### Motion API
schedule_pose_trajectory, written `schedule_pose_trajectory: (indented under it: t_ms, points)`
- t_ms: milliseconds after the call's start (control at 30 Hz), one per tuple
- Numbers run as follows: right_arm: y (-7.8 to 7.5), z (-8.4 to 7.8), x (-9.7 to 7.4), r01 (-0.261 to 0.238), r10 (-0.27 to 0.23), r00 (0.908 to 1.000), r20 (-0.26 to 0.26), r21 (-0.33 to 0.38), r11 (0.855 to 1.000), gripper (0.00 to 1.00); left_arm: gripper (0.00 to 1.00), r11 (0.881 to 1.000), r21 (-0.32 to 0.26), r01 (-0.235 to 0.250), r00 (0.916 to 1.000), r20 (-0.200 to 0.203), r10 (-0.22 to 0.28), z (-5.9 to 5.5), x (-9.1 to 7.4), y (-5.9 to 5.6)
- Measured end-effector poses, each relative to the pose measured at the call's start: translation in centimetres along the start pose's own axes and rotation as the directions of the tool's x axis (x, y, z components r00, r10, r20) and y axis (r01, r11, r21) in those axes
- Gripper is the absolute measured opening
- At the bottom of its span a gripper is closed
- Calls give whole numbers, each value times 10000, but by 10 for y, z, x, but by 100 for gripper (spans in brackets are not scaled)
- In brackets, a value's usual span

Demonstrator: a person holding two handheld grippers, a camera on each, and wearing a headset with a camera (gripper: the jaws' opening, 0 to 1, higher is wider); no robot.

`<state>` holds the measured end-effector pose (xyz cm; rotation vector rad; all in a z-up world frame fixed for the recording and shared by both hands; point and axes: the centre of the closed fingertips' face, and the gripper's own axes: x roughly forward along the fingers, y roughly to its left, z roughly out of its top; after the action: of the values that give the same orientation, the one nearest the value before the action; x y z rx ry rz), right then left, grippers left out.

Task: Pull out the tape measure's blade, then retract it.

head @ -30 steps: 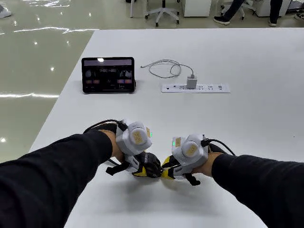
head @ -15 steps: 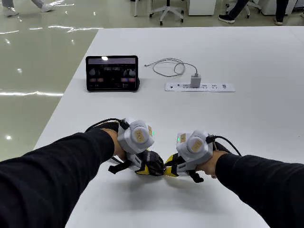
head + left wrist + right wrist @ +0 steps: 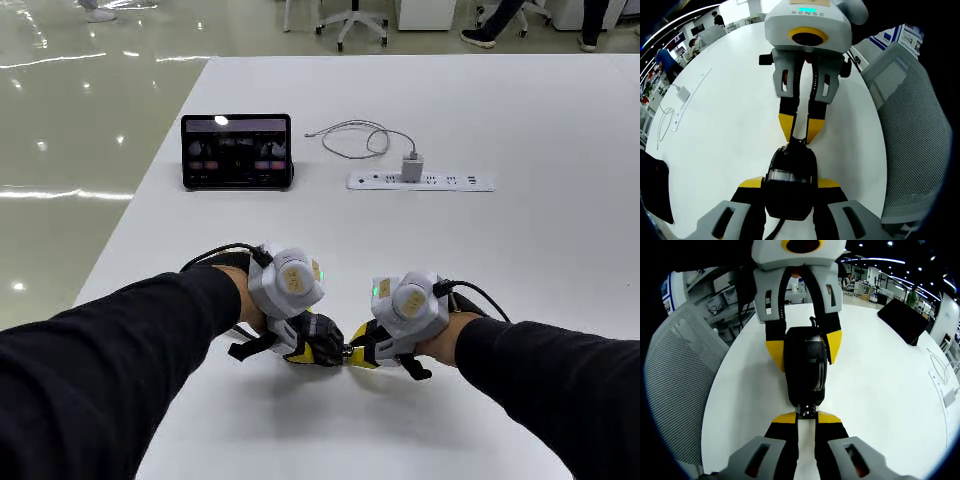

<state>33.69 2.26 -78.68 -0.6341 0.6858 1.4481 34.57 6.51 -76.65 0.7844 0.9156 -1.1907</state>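
**A:** The left gripper (image 3: pixel 303 347) has its jaws clamped around the black tape measure (image 3: pixel 790 186). It holds the case low over the bench (image 3: pixel 420 250), near the front edge. I can't tell whether it actually rests there.

**B:** And the right gripper (image 3: pixel 800 131) meets it nose to nose, jaws pinched shut on the little hook (image 3: pixel 807 411) at the case mouth.

**A:** How far out is the blade?

**B:** The hook sits tight against the case, so the blade reads as fully wound in. The two grippers are almost touching.

**A:** So both holds are set, but no pull is visible yet.

**B:** That's my reading too. The draw-out and the retract both look left to do, though a fully retracted blade would look the same.
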Motion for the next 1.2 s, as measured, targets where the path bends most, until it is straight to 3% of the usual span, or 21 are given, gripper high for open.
schedule_pose_trajectory:
  t_ms: [367, 500, 633, 667, 800, 1200]
  points:
    - [0, 2, 2, 154, -163, 9997, -192, -445, 9989, 10, 32, 10000, -33, -3, 10000, -45, 3, 0, 1, 0]
    - [-2, 1, 4, 68, -71, 9994, -344, -88, 9999, 11, 32, 9999, -138, -24, 10000, 13, 25, 1, 1, 0]
    - [-1, 9, 12, 119, -118, 9999, -86, 93, 9999, 12, 32, 9999, -111, -18, 10000, -85, 17, 1, 1, 0]
    - [0, 4, 13, 59, -61, 9991, -422, -44, 10000, 12, 32, 9999, -114, -20, 10000, -54, 19, 1, 1, -1]
    - [-1, 2, 11, -113, 110, 9998, -156, -208, 9997, 10, 32, 9999, -152, -25, 10000, -48, 25, 1, 1, -1]
    - [-3, -3, 7, 45, -54, 9985, -551, -175, 9998, 8, 32, 9996, -265, -32, 10000, -6, 32, -1, 0, 0]
